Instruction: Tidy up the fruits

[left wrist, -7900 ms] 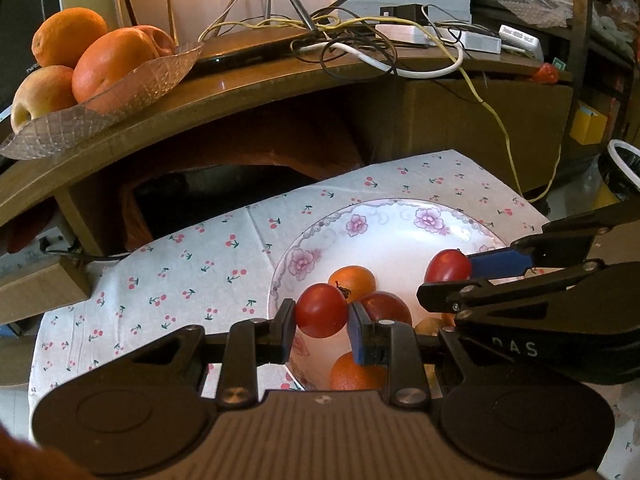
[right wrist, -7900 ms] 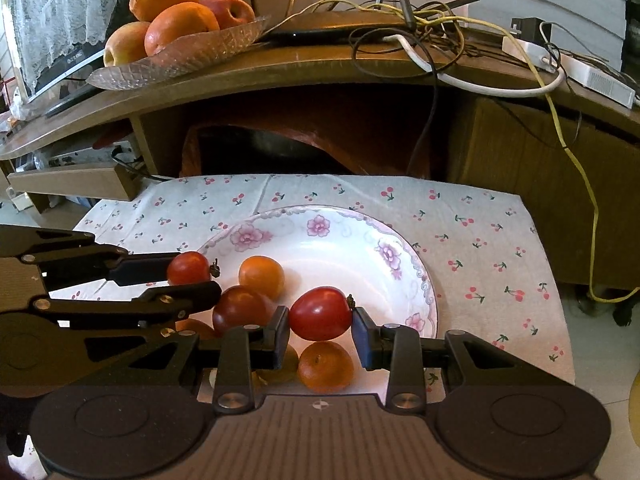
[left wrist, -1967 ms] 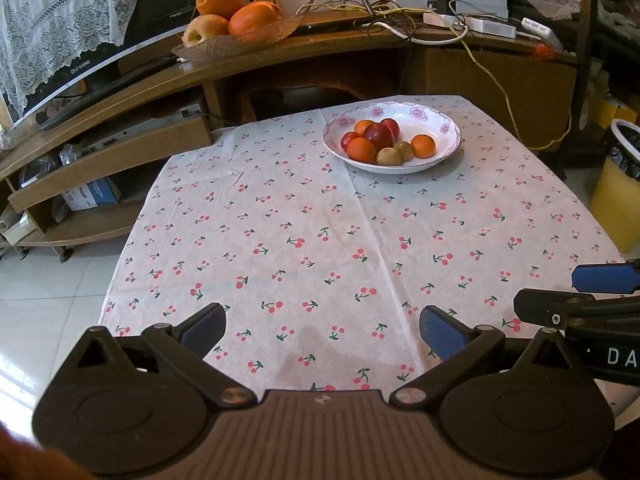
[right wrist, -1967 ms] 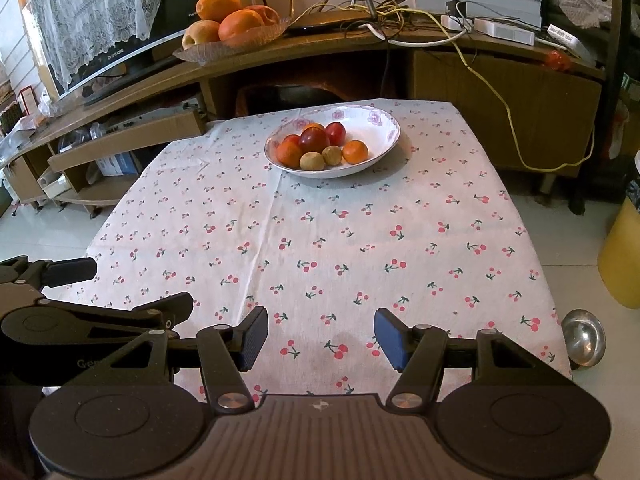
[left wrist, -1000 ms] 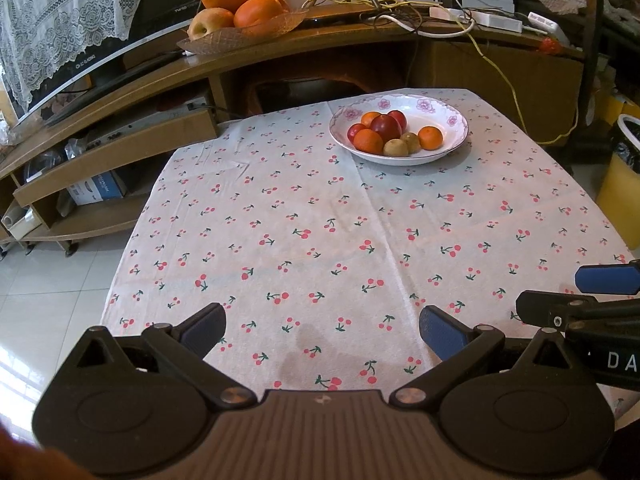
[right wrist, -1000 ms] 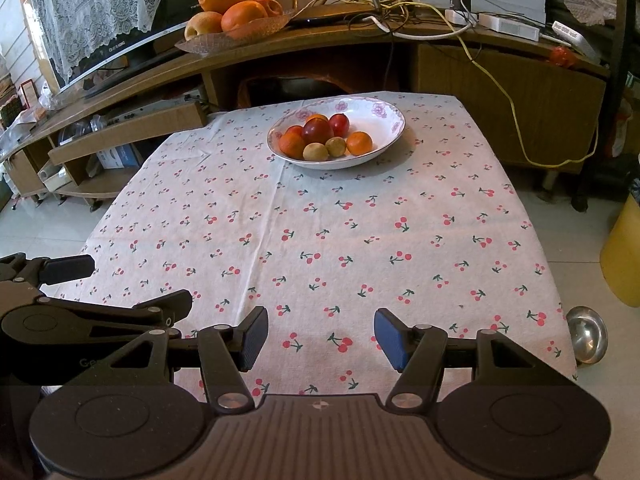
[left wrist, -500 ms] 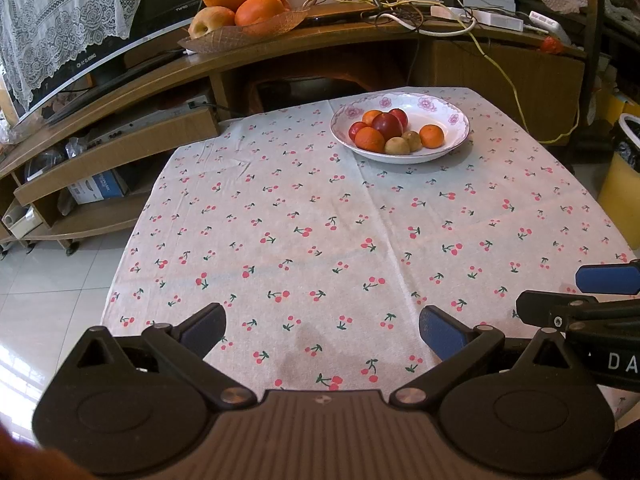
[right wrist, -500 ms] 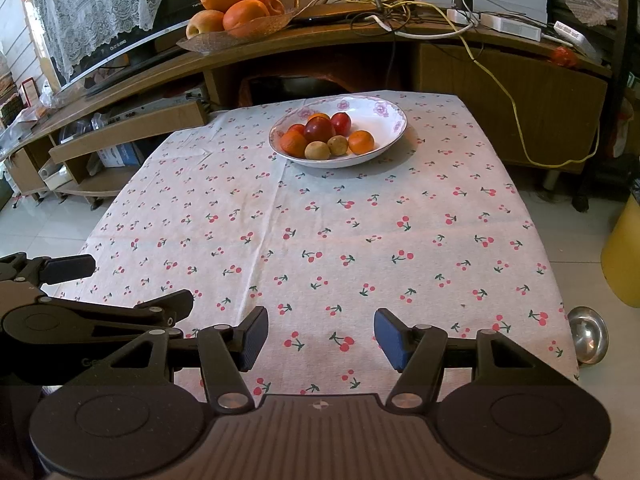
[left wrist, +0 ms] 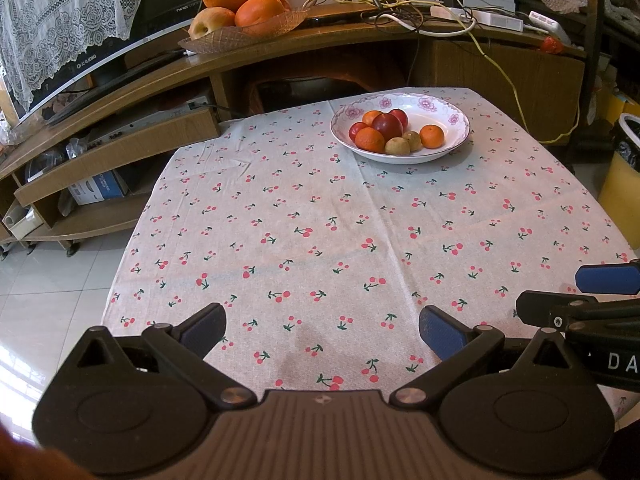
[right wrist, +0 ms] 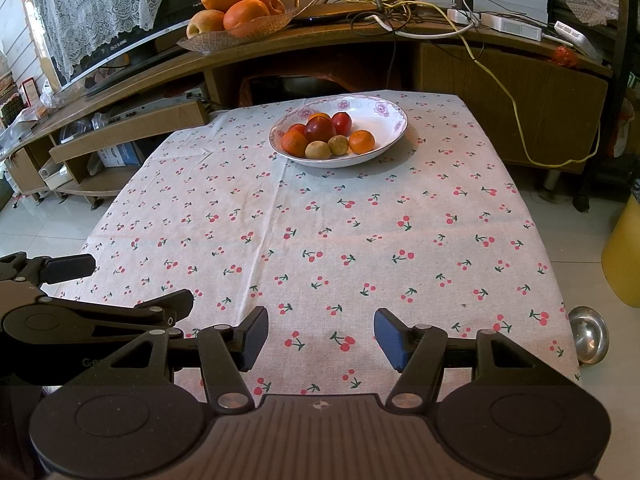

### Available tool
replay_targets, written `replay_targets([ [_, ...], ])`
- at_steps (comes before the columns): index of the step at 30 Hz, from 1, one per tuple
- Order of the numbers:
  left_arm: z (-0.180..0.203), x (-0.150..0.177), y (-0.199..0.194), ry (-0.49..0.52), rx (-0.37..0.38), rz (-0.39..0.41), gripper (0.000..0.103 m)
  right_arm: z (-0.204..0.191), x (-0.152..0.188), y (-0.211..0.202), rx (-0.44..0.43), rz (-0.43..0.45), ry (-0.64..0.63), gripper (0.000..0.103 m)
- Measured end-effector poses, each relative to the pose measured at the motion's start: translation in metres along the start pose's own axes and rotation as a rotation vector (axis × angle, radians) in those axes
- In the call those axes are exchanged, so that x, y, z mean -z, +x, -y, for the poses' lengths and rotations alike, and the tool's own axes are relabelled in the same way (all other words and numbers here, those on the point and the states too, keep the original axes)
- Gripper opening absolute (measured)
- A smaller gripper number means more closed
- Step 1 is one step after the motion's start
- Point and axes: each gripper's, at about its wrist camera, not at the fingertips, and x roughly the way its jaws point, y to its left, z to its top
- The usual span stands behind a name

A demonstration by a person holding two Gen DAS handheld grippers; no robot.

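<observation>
A white flowered bowl [left wrist: 452, 112] [right wrist: 394, 118] stands at the far end of the cherry-print tablecloth [left wrist: 320, 232] [right wrist: 340, 232]. It holds several fruits: red tomatoes [left wrist: 387, 126] [right wrist: 320, 129], oranges [left wrist: 432, 136] [right wrist: 362, 141] and small brownish fruits [left wrist: 397, 146] [right wrist: 318, 150]. My left gripper [left wrist: 322, 330] is open and empty over the near edge of the table. My right gripper [right wrist: 320, 338] is open and empty beside it, also at the near edge. Each gripper shows at the side of the other's view.
A glass dish of oranges and apples [left wrist: 240, 4] [right wrist: 236, 12] sits on the wooden TV stand behind the table, next to tangled cables [left wrist: 400, 4]. A yellow bin [left wrist: 620, 184] stands at the right. A steel bowl [right wrist: 588, 340] lies on the floor.
Both grippers let go of the tomatoes in the bowl, opened, and drew back to the near edge. Over the last second they have crept slightly forward toward the bowl.
</observation>
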Motion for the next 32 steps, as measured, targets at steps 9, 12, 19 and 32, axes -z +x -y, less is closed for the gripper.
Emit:
replay_targets([
  [9, -0.0003, 0.0007, 0.0, 0.002, -0.002, 0.002, 0.103, 0.0001, -0.0004, 0.0005, 0.0, 0.0, 0.0, 0.06],
  [12, 0.0, 0.0004, -0.0001, 0.002, -0.003, 0.002, 0.103, -0.0001, 0.0, 0.0005, 0.001, 0.0, -0.001, 0.06],
  [19, -0.0004, 0.0006, -0.0002, 0.003, -0.005, 0.003, 0.103, -0.0001, 0.0001, 0.0004, 0.001, 0.0, 0.0, 0.06],
  [32, -0.0007, -0.001, -0.0014, 0.003, -0.006, 0.008, 0.103, -0.0008, -0.0015, 0.0006, -0.001, 0.002, -0.001, 0.06],
])
